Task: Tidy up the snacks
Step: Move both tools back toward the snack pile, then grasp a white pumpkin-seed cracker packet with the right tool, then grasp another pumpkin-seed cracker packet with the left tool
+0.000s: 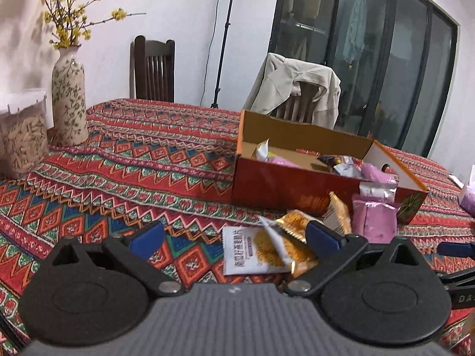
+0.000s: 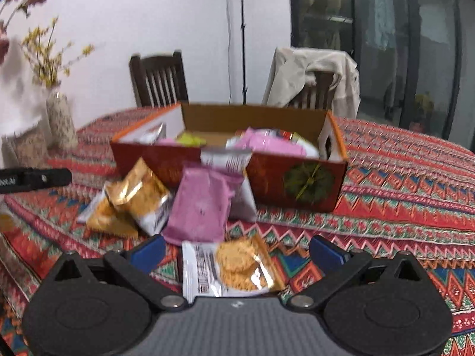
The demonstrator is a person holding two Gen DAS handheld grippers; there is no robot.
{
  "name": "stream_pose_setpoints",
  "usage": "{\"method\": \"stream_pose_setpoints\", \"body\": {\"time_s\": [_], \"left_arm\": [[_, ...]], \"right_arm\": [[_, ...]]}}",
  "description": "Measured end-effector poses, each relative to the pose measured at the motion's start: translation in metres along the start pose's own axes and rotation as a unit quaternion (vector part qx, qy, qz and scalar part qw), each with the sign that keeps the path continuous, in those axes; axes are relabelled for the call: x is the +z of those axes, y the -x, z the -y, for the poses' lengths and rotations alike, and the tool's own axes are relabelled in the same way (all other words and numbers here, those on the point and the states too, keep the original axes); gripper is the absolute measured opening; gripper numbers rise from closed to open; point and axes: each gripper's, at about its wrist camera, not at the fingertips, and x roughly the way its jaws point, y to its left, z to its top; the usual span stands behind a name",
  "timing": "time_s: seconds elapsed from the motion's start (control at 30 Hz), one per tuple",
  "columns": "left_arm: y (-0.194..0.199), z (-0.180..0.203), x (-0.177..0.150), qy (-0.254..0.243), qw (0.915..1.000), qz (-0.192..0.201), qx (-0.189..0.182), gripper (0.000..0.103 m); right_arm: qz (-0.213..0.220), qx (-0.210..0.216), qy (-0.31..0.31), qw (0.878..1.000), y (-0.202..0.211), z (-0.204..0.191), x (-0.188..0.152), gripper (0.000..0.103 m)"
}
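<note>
While both grippers hang over the patterned cloth (image 1: 124, 160) with jaws spread and nothing between them, the sorting stands partly done. Nearest the right gripper (image 2: 236, 252) lies a white cookie packet (image 2: 228, 270), flat on the cloth and centred between the blue fingertips (image 2: 148, 252) without touching either. Nearest the left gripper (image 1: 234, 237) lies a second white packet (image 1: 252, 249), overlapping a gold packet (image 1: 294, 228); both sit toward the right fingertip rather than the middle of the gap.

Just beyond, in the right wrist view, a pink packet (image 2: 202, 204) leans against another white-and-pink one, and two gold packets (image 2: 133, 201) lie to its left. All of these rest on the cloth, outside the box and close to its front wall.

Farther on stands the open red box (image 2: 297, 178). Several packets, pink, white and yellowish, already lie inside; their number cannot be told.

Beyond the box, off to the left, are a vase (image 1: 69, 101) with yellow sprigs and a clear jar (image 1: 22, 133); behind the table stand two chairs, one (image 1: 297, 89) draped with a pale jacket.

Judged from this layout, roughly half the snacks are boxed. Some six packets remain loose in front, and each gripper is placed to close on the one nearest it.
</note>
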Motion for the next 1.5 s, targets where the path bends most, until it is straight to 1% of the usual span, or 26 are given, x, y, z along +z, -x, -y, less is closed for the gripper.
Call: {"method": "stream_pose_setpoints", "body": {"time_s": [0.1, 0.2, 0.23, 0.27, 0.3, 0.37, 0.43, 0.47, 0.53, 0.6, 0.73, 0.87, 0.93, 1.03, 1.07, 1.13, 1.2, 1.27, 1.37, 1.5], "left_arm": [[-0.004, -0.001, -0.004, -0.001, 1.0000, -0.004, -0.001, 0.103], [-0.009, 0.000, -0.008, -0.003, 1.0000, -0.007, -0.002, 0.103], [-0.010, 0.000, -0.009, -0.003, 1.0000, -0.008, -0.003, 0.103], [-0.012, -0.001, -0.009, -0.002, 0.9999, -0.009, -0.004, 0.103], [-0.014, 0.000, -0.009, -0.002, 0.9999, -0.010, -0.005, 0.103], [-0.016, 0.000, -0.010, -0.002, 0.9999, -0.013, -0.007, 0.103], [-0.018, 0.000, -0.011, -0.002, 0.9998, -0.016, -0.009, 0.103], [-0.019, 0.001, -0.012, -0.003, 0.9998, -0.017, -0.011, 0.103], [-0.019, 0.001, -0.012, -0.005, 0.9998, -0.017, -0.010, 0.103], [-0.019, 0.002, -0.012, -0.006, 0.9998, -0.018, -0.008, 0.103], [-0.019, 0.005, -0.012, -0.016, 0.9997, -0.020, -0.002, 0.103], [-0.022, 0.013, -0.012, -0.038, 0.9988, -0.029, 0.006, 0.103], [-0.024, 0.021, -0.011, -0.057, 0.9977, -0.034, 0.012, 0.103], [-0.029, 0.036, -0.008, -0.094, 0.9945, -0.040, 0.023, 0.103], [-0.032, 0.042, -0.008, -0.108, 0.9926, -0.046, 0.033, 0.103], [-0.041, 0.051, -0.006, -0.124, 0.9894, -0.055, 0.051, 0.103], [-0.050, 0.059, -0.006, -0.137, 0.9868, -0.064, 0.057, 0.103], [-0.059, 0.065, -0.006, -0.140, 0.9854, -0.070, 0.066, 0.103], [-0.066, 0.071, -0.005, -0.137, 0.9854, -0.075, 0.069, 0.103], [-0.076, 0.081, -0.004, -0.141, 0.9839, -0.078, 0.077, 0.103]], "right_arm": [[-0.027, 0.004, 0.015, 1.000, -0.016, -0.004, 0.002, 0.102], [-0.044, 0.005, 0.018, 0.999, -0.031, -0.002, 0.003, 0.101], [-0.048, 0.009, 0.013, 0.999, -0.034, 0.000, 0.003, 0.098], [-0.051, 0.013, 0.009, 0.999, -0.037, 0.002, 0.002, 0.092], [-0.054, 0.015, 0.006, 0.998, -0.040, 0.003, 0.001, 0.089], [-0.047, 0.009, 0.010, 0.999, -0.041, 0.001, -0.002, 0.088], [-0.040, 0.011, 0.012, 0.999, -0.039, 0.001, -0.003, 0.082], [-0.037, 0.012, 0.012, 0.999, -0.038, 0.001, -0.003, 0.076], [-0.031, 0.010, 0.012, 0.999, -0.036, 0.001, -0.005, 0.074], [-0.026, 0.009, 0.012, 1.000, -0.034, 0.001, -0.006, 0.070], [-0.009, 0.005, 0.010, 1.000, -0.028, 0.001, -0.008, 0.068], [0.020, 0.000, -0.008, 1.000, -0.017, 0.008, -0.007, 0.068], [0.029, -0.005, -0.019, 0.999, -0.014, 0.013, -0.005, 0.068], [0.036, -0.008, -0.030, 0.999, -0.012, 0.017, -0.004, 0.068], [0.037, -0.009, -0.032, 0.999, -0.011, 0.018, -0.004, 0.068], [0.042, -0.008, -0.037, 0.998, -0.009, 0.020, -0.004, 0.068], [0.047, -0.010, -0.044, 0.998, -0.007, 0.022, -0.005, 0.068], [0.051, -0.012, -0.054, 0.997, -0.006, 0.026, -0.005, 0.068], [0.054, -0.017, -0.066, 0.996, -0.005, 0.031, -0.005, 0.068], [0.058, -0.012, -0.070, 0.996, -0.004, 0.032, -0.006, 0.068]]}}
